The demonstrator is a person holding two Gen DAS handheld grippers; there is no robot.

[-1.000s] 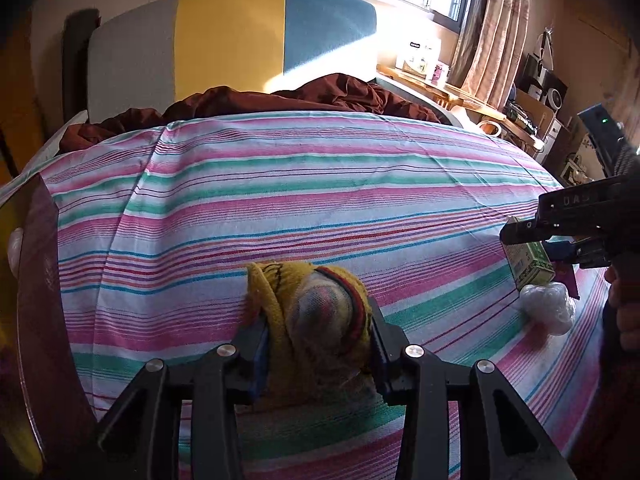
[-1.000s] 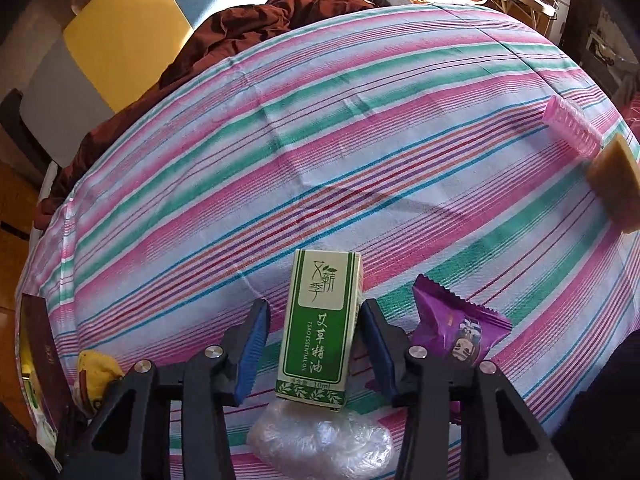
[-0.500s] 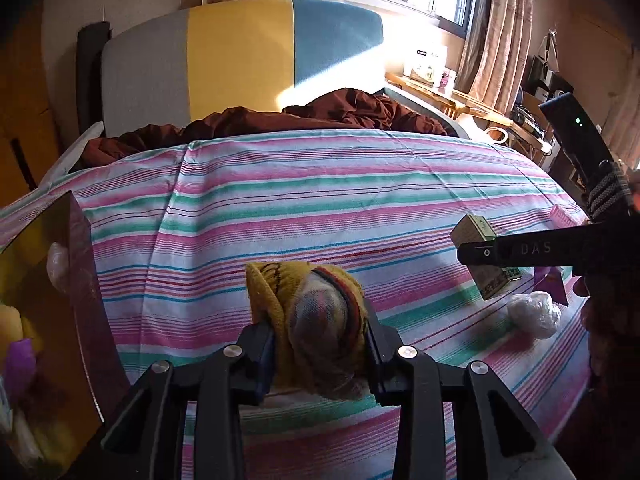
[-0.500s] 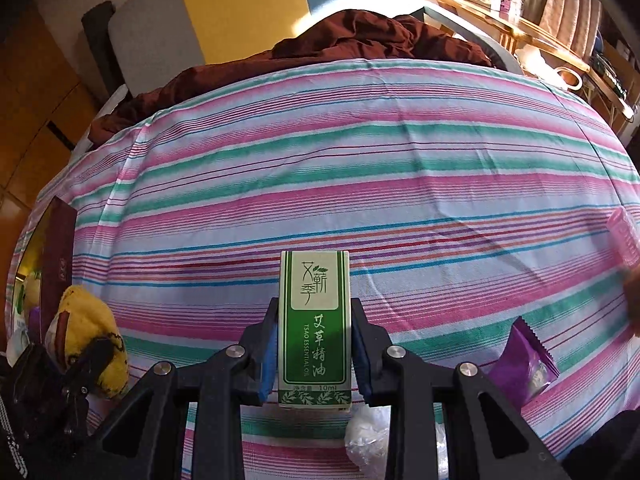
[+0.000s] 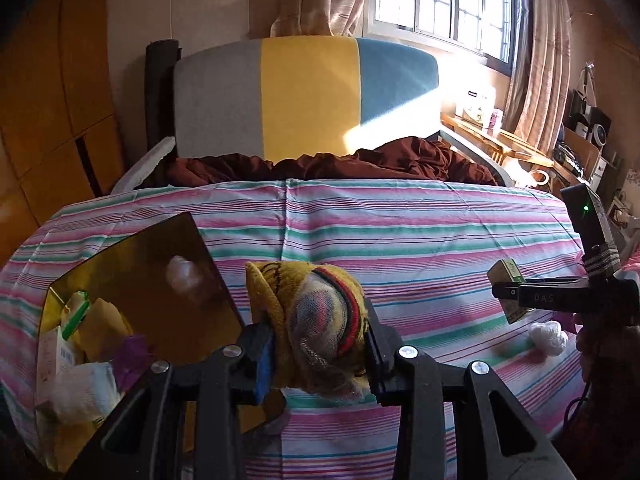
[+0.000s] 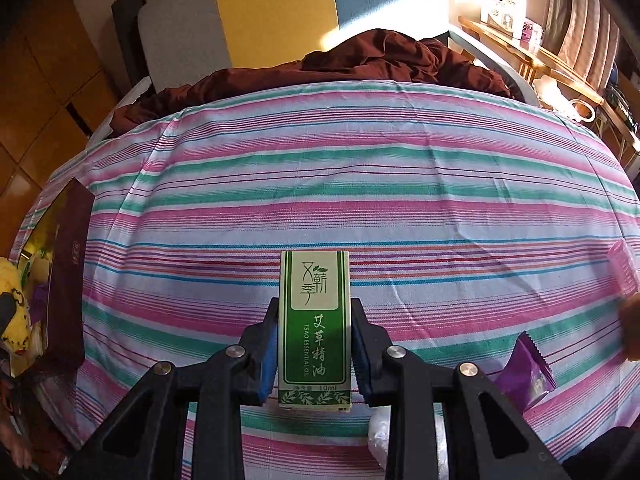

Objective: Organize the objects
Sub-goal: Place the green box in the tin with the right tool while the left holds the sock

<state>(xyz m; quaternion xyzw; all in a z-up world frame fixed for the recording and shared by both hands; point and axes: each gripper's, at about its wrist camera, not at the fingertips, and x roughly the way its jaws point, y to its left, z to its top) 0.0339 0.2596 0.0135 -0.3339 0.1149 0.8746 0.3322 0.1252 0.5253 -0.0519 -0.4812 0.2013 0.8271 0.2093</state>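
My left gripper (image 5: 320, 344) is shut on a yellow plush toy (image 5: 312, 320) with red and black stripes, held above the striped bedsheet (image 5: 400, 232). Just left of it lies an open gold-lined box (image 5: 132, 280) with several small items inside. My right gripper (image 6: 314, 344) is shut on a green essential oil box (image 6: 314, 320), lifted off the sheet. In the left wrist view the right gripper (image 5: 516, 292) shows from the side with the green box (image 5: 506, 272). The yellow toy (image 6: 14, 312) and the dark box wall (image 6: 68, 280) appear at the left edge of the right wrist view.
A purple snack packet (image 6: 524, 372), a clear plastic wad (image 5: 548, 336) and a pink item (image 6: 622, 268) lie on the sheet at the right. A brown blanket (image 5: 340, 164) is bunched at the colourful headboard (image 5: 308, 92). A cluttered wooden desk (image 5: 500, 136) stands by the window.
The right jaws closed on the green box and lifted it off the sheet while rolling upright. The left gripper rose with the toy and drew back, bringing the gold box into fuller view.
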